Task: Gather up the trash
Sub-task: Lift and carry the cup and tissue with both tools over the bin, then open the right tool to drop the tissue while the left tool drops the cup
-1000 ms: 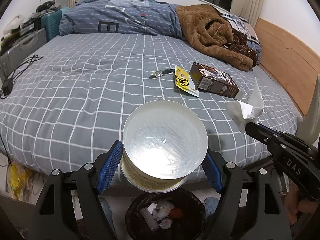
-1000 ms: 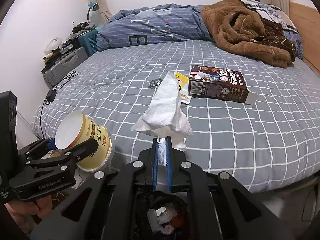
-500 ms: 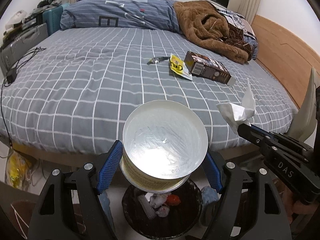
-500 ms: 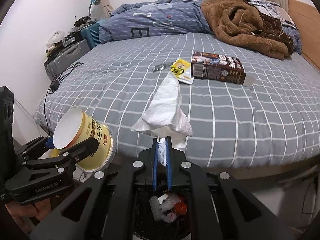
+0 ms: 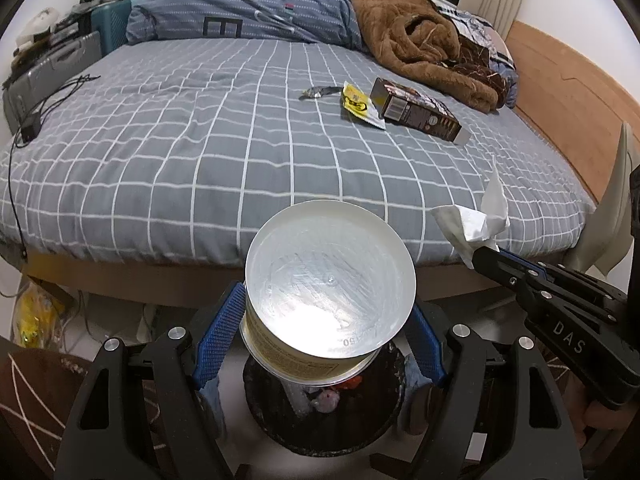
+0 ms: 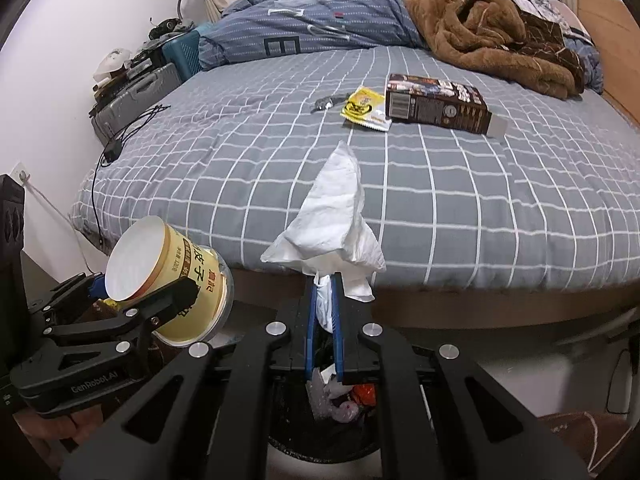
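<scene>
left wrist, cup (image 5: 328,292) clamped over bin (image 5: 324,412)

Bed (image 5: 200,152): box (image 5: 416,110), yellow packet (image 5: 360,106), wrapper (image 5: 318,91) mid-sheet; brown blanket (image 5: 424,52), duvet (image 5: 248,20) behind.

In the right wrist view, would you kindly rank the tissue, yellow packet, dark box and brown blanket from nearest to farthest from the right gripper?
1. Tissue, pinched in the right gripper.
2. Yellow packet, mid-bed.
3. Dark box, just right of the packet, about equally far.
4. Brown blanket, far right.
</scene>
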Action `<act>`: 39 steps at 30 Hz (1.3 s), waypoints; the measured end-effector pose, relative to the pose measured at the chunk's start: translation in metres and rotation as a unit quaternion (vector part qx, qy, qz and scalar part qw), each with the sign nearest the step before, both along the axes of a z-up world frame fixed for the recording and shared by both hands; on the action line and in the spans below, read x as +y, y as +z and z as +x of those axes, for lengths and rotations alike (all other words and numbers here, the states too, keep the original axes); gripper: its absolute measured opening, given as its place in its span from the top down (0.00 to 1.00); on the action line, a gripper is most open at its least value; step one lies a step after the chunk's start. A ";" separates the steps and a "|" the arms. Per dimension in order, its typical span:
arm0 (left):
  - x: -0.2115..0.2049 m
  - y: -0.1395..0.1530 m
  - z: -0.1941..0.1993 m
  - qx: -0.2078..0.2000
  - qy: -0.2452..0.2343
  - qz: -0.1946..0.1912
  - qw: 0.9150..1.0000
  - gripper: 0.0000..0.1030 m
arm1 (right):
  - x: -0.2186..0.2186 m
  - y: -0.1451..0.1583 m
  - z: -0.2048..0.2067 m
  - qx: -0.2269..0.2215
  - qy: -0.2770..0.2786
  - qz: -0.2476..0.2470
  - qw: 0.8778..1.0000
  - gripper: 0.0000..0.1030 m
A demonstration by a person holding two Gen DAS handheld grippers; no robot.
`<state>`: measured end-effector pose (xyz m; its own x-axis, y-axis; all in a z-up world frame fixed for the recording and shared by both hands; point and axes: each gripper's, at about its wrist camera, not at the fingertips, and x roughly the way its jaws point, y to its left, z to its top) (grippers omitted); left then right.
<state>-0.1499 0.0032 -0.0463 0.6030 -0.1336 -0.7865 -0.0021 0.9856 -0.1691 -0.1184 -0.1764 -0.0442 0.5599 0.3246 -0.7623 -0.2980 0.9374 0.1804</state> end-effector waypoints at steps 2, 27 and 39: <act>-0.001 -0.002 -0.003 0.004 0.000 0.000 1.000 0.28 | 0.001 -0.004 -0.004 0.005 0.000 -0.003 1.000 0.94; -0.001 -0.034 -0.038 0.059 0.007 -0.005 0.998 0.28 | 0.002 -0.047 -0.033 0.087 -0.019 -0.011 0.996 0.94; 0.002 -0.062 -0.029 0.088 0.007 0.004 0.996 0.28 | 0.014 -0.084 -0.028 0.122 -0.012 -0.036 0.992 0.94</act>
<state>-0.1786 0.0055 -0.1083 0.4569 -0.1188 -0.8815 -0.0456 0.9866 -0.1565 -0.1463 -0.1623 -0.1278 0.3621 0.2531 -0.8971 -0.2316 0.9567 0.1764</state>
